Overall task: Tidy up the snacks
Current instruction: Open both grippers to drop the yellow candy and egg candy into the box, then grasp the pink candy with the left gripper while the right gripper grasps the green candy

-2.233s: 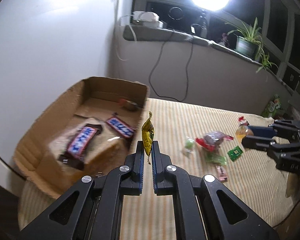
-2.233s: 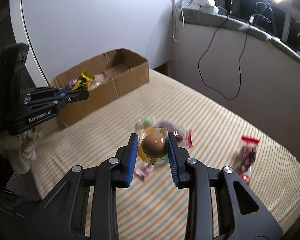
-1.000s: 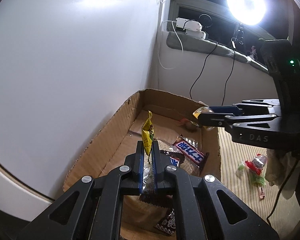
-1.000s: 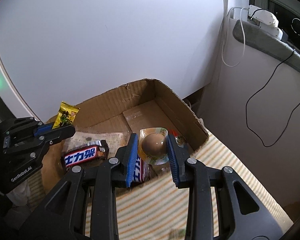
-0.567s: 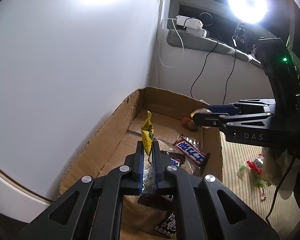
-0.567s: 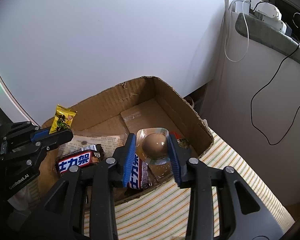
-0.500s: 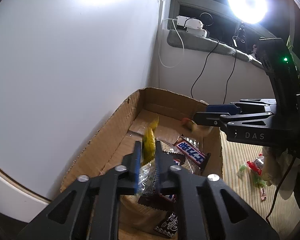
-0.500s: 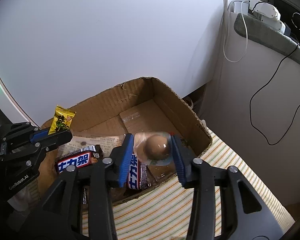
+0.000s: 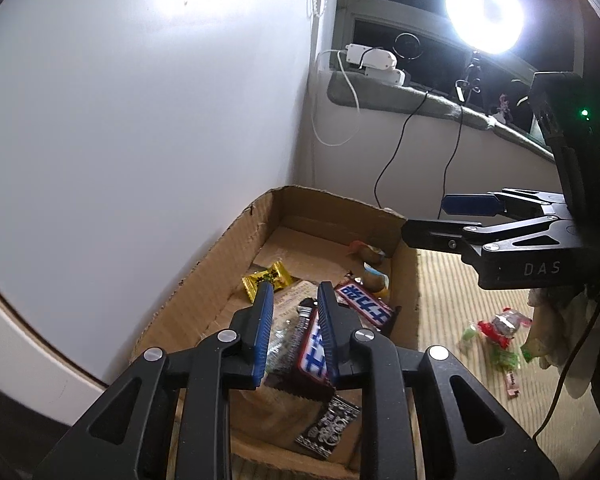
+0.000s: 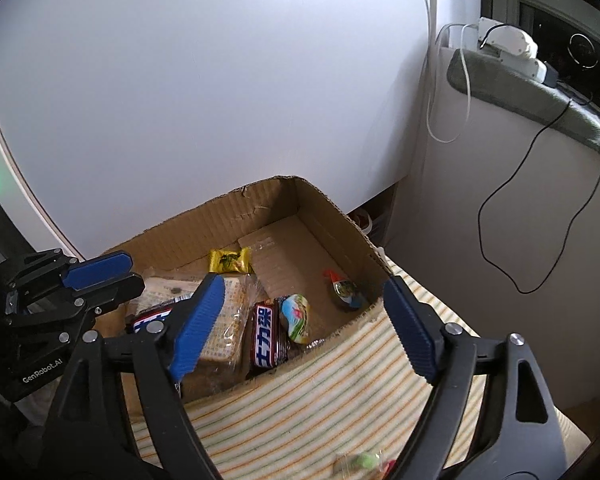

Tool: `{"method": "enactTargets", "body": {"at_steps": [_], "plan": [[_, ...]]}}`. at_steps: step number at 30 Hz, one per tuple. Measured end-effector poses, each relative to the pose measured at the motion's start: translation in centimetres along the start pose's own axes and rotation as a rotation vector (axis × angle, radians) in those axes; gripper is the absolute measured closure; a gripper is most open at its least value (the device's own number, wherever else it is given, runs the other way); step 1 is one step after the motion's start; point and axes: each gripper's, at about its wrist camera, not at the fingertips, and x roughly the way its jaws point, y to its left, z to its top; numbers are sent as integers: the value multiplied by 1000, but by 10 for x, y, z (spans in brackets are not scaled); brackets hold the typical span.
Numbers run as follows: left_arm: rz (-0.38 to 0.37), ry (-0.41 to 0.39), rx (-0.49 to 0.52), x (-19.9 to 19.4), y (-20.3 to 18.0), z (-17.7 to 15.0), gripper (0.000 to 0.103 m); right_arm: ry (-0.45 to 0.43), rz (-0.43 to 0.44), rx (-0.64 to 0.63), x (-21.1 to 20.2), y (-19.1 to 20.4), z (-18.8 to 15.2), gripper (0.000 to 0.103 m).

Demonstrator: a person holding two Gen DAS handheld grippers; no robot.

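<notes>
Hiding part of the box floor: left gripper [image 9: 294, 300] fingers cover the middle of the cardboard box [image 9: 236, 236], so only ends of the blue-and-white chocolate bar [image 9: 314, 354] and clear cracker pack [image 10: 224, 320] show. Cut off at lower edge of right wrist view: blurred green and red wrappers [image 10: 360, 462], not readable. Loose snacks [image 9: 496, 332] on the striped cloth [image 9: 452, 320] too small to identify. Jaws of left gripper just opened a little, standing narrowly parted, nothing pinched; yellow candy packet [image 9: 267, 280] lying free on box floor beyond the tips, near the left wall. Jaws of right gripper [image 10: 304, 320] just opened, spread wide above the box's near edge, holding nothing; jelly cup [image 10: 296, 317] lying on its side in the box between a second chocolate bar [image 10: 265, 336] and a small red-topped cup [image 10: 346, 290], apart from both pads. Box against white wall, corner of the cloth-covered surface. Ring light [image 9: 484, 10] glaring, washing out the window area.
</notes>
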Motion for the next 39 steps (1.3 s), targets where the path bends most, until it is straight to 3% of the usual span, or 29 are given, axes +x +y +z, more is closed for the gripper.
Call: {"method": "enactTargets", "body": {"at_steps": [5, 12, 13, 17, 20, 29, 39], "plan": [[-12, -18, 17, -15, -11, -2, 81, -16, -19, -5, -20, 0, -9, 18], [-34, -44, 45, -34, -33, -8, 72, -32, -50, 8, -54, -4, -29, 18], [-38, -47, 50, -36, -36, -9, 67, -37, -59, 13, -62, -6, -34, 18], [-69, -49, 60, -42, -49, -15, 58, -55, -83, 32, -82, -15, -47, 6], [-103, -39, 75, -44, -62, -22, 52, -65, -115, 46, -99, -24, -59, 3], [-216, 38, 119, -33, -110, -45, 52, -40, -222, 89, -134, -58, -110, 0], [-330, 140, 158, -15, -155, -72, 55, 40, -177, 137, -136, -87, -166, 2]]}}
